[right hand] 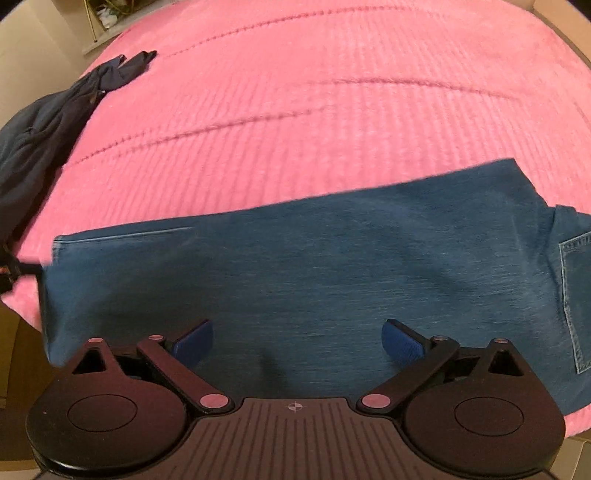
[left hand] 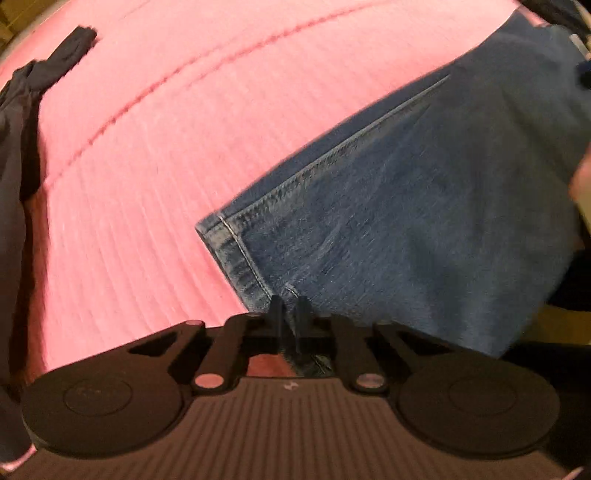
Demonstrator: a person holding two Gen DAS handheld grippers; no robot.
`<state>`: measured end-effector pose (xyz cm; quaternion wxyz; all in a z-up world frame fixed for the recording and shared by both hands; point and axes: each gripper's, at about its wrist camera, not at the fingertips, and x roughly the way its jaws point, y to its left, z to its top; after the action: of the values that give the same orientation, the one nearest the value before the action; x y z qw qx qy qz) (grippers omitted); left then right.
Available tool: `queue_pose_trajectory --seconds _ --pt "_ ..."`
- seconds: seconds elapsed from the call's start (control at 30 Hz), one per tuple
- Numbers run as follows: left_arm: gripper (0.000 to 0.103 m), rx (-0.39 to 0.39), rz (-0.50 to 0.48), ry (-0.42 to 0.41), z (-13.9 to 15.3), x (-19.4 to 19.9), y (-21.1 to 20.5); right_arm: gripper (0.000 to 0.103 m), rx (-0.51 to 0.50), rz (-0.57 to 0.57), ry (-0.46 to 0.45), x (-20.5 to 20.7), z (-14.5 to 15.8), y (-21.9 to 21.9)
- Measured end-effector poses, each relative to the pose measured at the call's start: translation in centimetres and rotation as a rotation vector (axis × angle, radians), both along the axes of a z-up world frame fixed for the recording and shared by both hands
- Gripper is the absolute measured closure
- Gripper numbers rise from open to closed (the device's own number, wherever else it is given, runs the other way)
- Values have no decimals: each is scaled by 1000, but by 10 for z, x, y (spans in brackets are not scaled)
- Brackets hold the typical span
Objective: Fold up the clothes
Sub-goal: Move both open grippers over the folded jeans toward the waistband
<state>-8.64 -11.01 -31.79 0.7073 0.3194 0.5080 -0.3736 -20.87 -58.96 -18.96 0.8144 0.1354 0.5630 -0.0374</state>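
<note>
Blue jeans [left hand: 406,206] lie folded lengthwise across a pink ribbed bedspread [left hand: 166,147]. My left gripper [left hand: 290,314] points down at the leg hem, and its dark fingers are shut together on the hem's corner, with denim showing just under them. In the right wrist view the jeans [right hand: 314,266] stretch from left to right, with a back pocket [right hand: 576,295] at the right edge. My right gripper [right hand: 297,343] hovers over the middle of the leg. Its blue pads [right hand: 194,345] stand wide apart with nothing between them.
A dark navy garment [right hand: 48,125] lies crumpled at the left edge of the bedspread [right hand: 314,92], and it also shows in the left wrist view [left hand: 22,122]. The bed's near edge and the floor [right hand: 14,343] show at the lower left. A shelf [right hand: 103,18] stands beyond the far corner.
</note>
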Motion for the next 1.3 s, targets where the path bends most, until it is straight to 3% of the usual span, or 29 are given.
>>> queue_pose_trajectory --seconds 0.1,0.17,0.27,0.37,0.47,0.6,0.67,0.73,0.83,1.0,1.2,1.3 --pt "99 -42 -39 -126 42 11 5 3 -1 0 -2 3 5 11" --pt "99 -67 -26 -117 47 26 2 3 3 -14 4 6 2 16" --pt "101 1 -70 -121 19 34 -10 3 15 -33 19 10 -4 19" --pt "102 76 -24 -94 -13 39 -6 3 24 -27 28 7 -7 20" --pt "101 99 8 -88 -16 34 7 3 22 -35 45 0 -12 16" --pt "94 61 3 -100 11 23 6 3 3 -64 44 -6 -11 0" --pt "81 49 -25 -109 24 18 -5 3 -33 -72 22 -7 -3 -18" --pt "78 29 -60 -111 32 14 -24 3 -86 -71 -10 -9 7 -41" --pt "72 -16 -109 -90 40 7 -69 3 -153 -100 -41 -12 19 -87" --pt "62 -132 -240 -22 48 -20 -182 3 -213 -169 -64 -24 22 -177" --pt "60 -246 -345 116 46 -53 -346 3 -283 -149 -8 -46 -6 -277" --pt "59 -293 -381 196 41 -66 -424 3 -285 -196 -5 -64 -16 -329"
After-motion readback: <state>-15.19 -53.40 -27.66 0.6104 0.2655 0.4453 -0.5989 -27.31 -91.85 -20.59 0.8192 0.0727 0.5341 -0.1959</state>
